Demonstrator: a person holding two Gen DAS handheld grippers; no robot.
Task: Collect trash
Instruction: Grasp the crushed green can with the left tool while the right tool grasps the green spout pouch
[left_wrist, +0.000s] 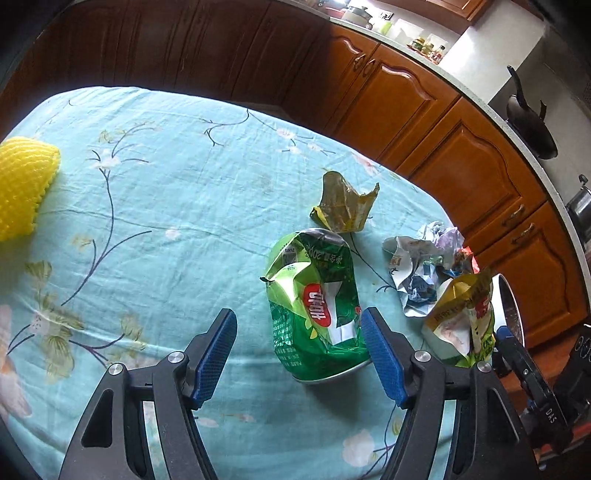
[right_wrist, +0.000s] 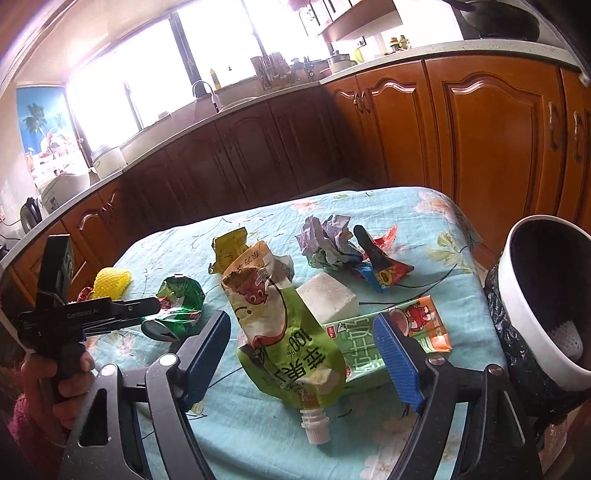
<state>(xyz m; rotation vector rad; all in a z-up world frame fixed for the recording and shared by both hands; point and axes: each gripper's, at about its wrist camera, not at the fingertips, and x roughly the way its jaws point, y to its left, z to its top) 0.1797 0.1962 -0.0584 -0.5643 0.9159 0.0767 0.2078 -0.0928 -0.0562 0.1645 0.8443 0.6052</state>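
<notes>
A crushed green can lies on the floral tablecloth between the jaws of my left gripper, nearer the right pad; the left pad stands clear of it, so the gripper is open. In the right wrist view the same can shows just past the left gripper. My right gripper is open around a green juice pouch with a white spout, gaps showing on both sides. A flattened green carton lies under the right finger.
Crumpled paper, a red snack wrapper, a white foam block, a yellow wrapper and yellow foam netting are strewn on the table. A white bin with a black bag hangs off the right edge. Wooden cabinets stand behind.
</notes>
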